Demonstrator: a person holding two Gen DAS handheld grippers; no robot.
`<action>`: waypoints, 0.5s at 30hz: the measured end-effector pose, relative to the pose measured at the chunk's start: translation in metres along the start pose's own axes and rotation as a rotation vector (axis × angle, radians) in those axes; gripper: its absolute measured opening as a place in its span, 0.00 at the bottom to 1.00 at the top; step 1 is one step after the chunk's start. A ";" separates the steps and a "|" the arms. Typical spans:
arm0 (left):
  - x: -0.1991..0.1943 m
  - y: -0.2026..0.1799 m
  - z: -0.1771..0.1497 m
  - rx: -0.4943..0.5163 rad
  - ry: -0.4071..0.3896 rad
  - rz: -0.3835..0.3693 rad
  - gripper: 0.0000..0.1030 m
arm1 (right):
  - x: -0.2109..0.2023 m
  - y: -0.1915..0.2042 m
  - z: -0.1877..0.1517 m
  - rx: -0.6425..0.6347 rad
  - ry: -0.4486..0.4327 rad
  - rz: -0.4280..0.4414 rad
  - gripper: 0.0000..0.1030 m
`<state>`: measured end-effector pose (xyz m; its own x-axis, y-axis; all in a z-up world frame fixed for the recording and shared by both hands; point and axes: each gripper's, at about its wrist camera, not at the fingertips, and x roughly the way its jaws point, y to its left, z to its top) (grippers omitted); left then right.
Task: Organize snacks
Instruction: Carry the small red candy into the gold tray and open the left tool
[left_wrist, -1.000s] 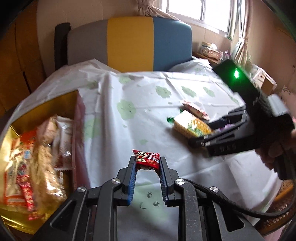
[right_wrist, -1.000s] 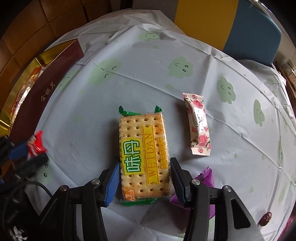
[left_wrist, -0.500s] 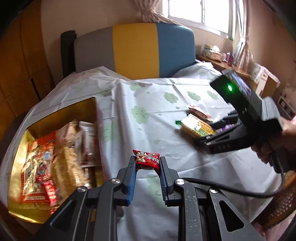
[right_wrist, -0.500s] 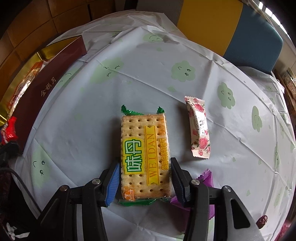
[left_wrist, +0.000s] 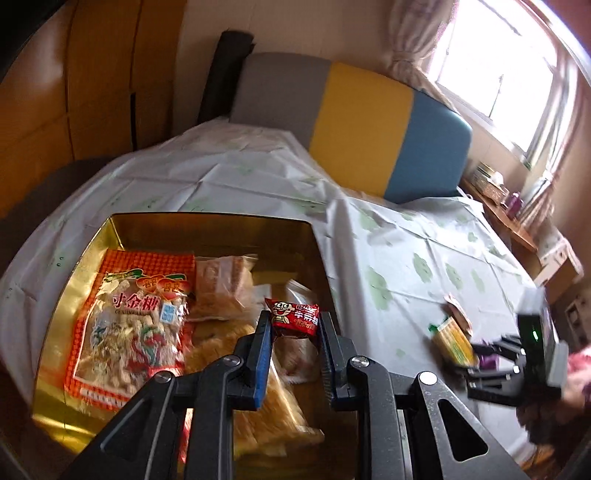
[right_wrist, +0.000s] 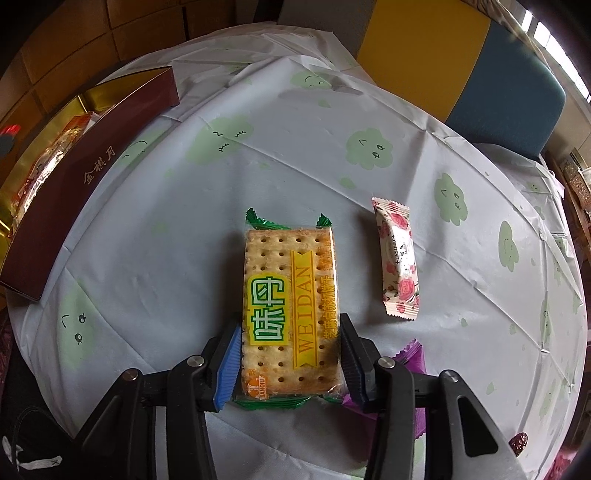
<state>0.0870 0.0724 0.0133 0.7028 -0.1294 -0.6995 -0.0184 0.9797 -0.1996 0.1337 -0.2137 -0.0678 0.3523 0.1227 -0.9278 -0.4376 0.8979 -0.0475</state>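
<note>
My left gripper (left_wrist: 293, 321) is shut on a small red snack packet (left_wrist: 295, 317) and holds it above the open gold box (left_wrist: 207, 221), which has several snack bags in it. On the tablecloth lies a cracker pack (right_wrist: 288, 295) with green ends and a yellow label. My right gripper (right_wrist: 290, 354) points down over the near end of the pack. Its jaws are closing, and the blue pads (right_wrist: 229, 362) touch both long sides of the pack. The left wrist view shows the same pack (left_wrist: 452, 339) and the right gripper, blurred, at far right.
A pink rose-print packet (right_wrist: 397, 258) lies right of the cracker pack. A purple packet (right_wrist: 413, 354) sits under my right finger. The box's maroon wall (right_wrist: 74, 192) stands at the table's left. A small dark red thing (right_wrist: 519, 441) lies near the front right edge. A grey, yellow and blue chair (left_wrist: 369, 122) stands behind.
My left gripper swung left from over the tablecloth to above the gold box, still holding the red packet. The right gripper's jaws narrowed onto the cracker pack and it barely moved.
</note>
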 end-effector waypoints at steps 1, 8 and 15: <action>0.005 0.004 0.004 -0.005 0.004 0.012 0.23 | 0.000 0.002 -0.001 -0.002 0.000 -0.003 0.47; 0.055 0.013 0.041 -0.015 0.039 0.042 0.24 | -0.001 0.005 -0.001 -0.005 0.000 -0.004 0.47; 0.069 0.022 0.045 -0.068 0.050 0.082 0.54 | -0.001 0.004 0.001 -0.002 0.000 0.004 0.47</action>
<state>0.1668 0.0918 -0.0086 0.6606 -0.0588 -0.7485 -0.1232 0.9749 -0.1854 0.1320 -0.2100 -0.0665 0.3501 0.1264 -0.9281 -0.4404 0.8967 -0.0440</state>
